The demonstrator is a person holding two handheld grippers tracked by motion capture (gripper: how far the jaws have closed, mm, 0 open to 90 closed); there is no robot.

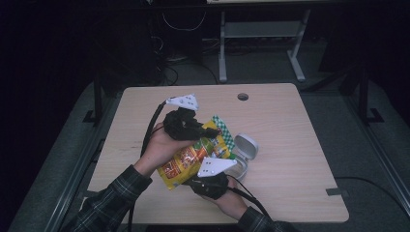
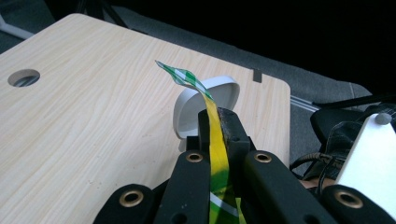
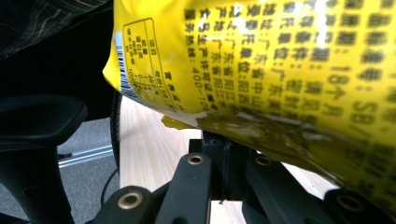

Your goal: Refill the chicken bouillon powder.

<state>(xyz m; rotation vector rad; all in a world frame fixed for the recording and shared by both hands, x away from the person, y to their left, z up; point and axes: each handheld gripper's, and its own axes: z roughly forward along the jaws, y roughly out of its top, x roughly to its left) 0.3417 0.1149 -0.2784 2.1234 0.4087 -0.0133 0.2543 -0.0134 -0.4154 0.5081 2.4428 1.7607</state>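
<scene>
The left tool [image 2: 214, 122] was clamped on the far, green-checked end of the yellow snack bag [image 1: 196, 155], and the right tool [image 3: 223, 148] pinched its near edge, so the bag's long axis ran near-left to far-right between them above the worktop [image 1: 290, 145], beside an open white case [image 1: 245, 147].

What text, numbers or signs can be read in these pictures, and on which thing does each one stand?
"18个": on the back of the yellow snack bag, right gripper view; reading uncertain.
"400-": start of a number on the same side; the rest is blurred.
Barcode at the bag's edge: digits too small to read.
Other Chinese lines there: too blurred to read.
Bag's front, high view: print too small.
</scene>
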